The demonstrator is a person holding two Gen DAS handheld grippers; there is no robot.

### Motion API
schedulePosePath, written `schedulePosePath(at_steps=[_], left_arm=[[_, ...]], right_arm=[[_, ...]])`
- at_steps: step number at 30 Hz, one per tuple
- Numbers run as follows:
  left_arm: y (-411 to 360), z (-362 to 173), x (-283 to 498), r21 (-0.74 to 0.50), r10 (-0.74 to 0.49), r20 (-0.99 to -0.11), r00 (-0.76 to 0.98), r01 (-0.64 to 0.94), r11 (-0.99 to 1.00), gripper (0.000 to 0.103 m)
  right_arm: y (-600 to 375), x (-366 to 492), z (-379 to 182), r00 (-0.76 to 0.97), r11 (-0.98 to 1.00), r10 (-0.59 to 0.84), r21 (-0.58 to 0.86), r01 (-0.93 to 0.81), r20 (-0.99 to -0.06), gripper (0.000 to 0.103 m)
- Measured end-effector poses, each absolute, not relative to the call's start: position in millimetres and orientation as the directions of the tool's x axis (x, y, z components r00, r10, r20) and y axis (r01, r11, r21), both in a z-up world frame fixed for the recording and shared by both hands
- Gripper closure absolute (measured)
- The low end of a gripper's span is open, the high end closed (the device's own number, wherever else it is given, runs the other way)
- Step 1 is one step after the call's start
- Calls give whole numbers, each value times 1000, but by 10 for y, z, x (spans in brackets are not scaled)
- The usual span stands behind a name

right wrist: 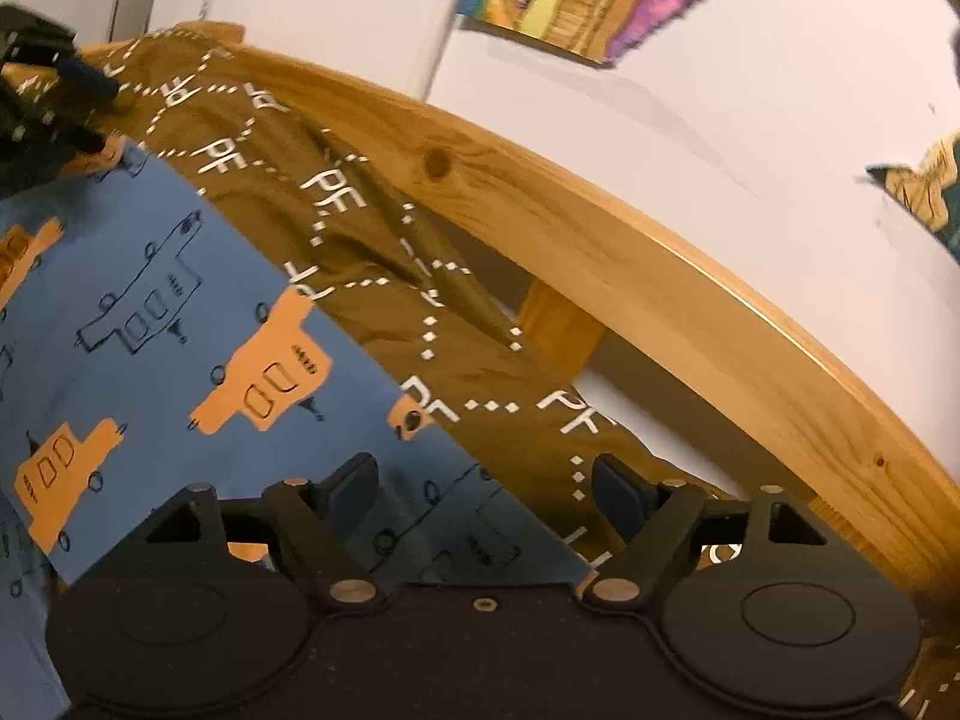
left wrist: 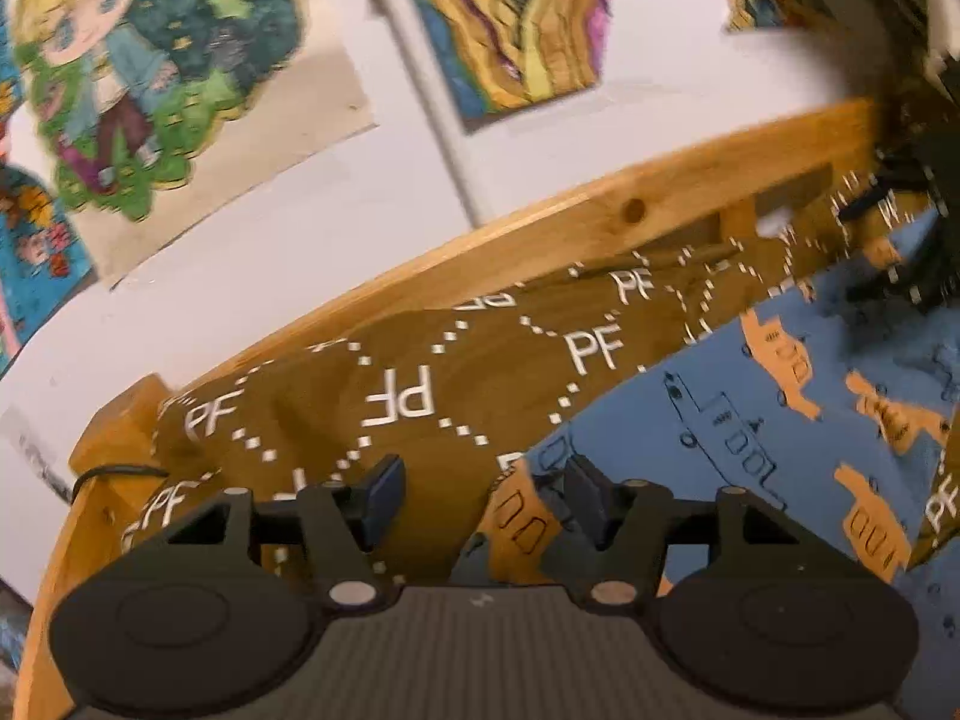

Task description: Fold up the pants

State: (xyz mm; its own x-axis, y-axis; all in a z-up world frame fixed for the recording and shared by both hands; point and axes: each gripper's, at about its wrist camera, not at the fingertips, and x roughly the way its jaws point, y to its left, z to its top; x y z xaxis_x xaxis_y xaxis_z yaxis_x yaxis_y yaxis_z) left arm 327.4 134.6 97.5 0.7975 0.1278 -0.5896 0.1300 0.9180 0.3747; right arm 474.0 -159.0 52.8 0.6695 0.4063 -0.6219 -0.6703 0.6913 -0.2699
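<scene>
At the far left of the left wrist view a white wall (left wrist: 372,222) carries a cartoon picture (left wrist: 138,72) and, further right, a picture of wavy coloured bands (left wrist: 522,24). Below them runs a pine bed rail (left wrist: 600,210), and against it lies a brown cover printed with white "PF" letters (left wrist: 390,384). The left gripper (left wrist: 480,498) hangs low over this cover with its jaws spread apart and nothing clasped between them; the left finger (left wrist: 381,495) stands over the brown cloth, the right one over the edge of the pants (left wrist: 750,420). The pants, blue with orange and outlined vehicles, lie flat on the bed to the right of the brown cover, their far edge running along it. In the right wrist view the pants (right wrist: 180,312) fill the left and near part, the brown cover (right wrist: 372,252) and rail (right wrist: 660,300) stretch to the right. The right gripper (right wrist: 486,492) is likewise released, its jaws wide and clear of the cloth, straddling the pants' edge.
</scene>
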Motion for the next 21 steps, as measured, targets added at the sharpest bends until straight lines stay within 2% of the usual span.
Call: schedulePosePath(at_steps=[2,4,6,8,9,10,11,13,15,16,17,21], left_arm=[[1299,928,3328,407,138,-603,786,154,901,40],[1290,892,3374,424,166,-617,769,148,893,49],[1324,870,3419,413,182,-641,746,135,900,68],[1358,855,3433,389,166,-655,737,141,910,80],[1355,843,3434,390,163,-658,735,147,909,91],[1347,833,3435,393,160,-661,733,156,906,95],[1320,824,3428,401,159,-662,732,167,901,100],[1266,821,3394,429,171,-651,740,173,887,102],[1224,823,3348,455,176,-630,756,176,873,102],[1219,831,3324,457,175,-624,762,174,872,102],[1220,839,3300,460,176,-618,766,170,872,102],[1192,900,3202,477,174,-582,794,161,864,102]], right_arm=[[-1609,4809,531,656,699,412,-242,-673,-633,23],[-1586,4886,514,633,688,414,-231,-688,-654,23],[-1540,4960,468,607,668,401,-234,-706,-686,23],[-1507,5032,414,577,654,394,-224,-723,-715,24],[-1498,5067,383,567,651,389,-218,-727,-726,27],[-1493,5100,349,556,650,384,-212,-730,-737,29],[-1489,5128,324,545,650,381,-203,-733,-747,34],[-1489,5155,291,526,650,383,-183,-738,-760,45],[-1486,5127,307,517,640,397,-174,-748,-758,73],[-1487,5102,326,519,640,403,-174,-749,-754,80],[-1496,5073,344,524,639,406,-177,-748,-749,92],[-1542,4943,405,563,648,413,-203,-734,-716,101]])
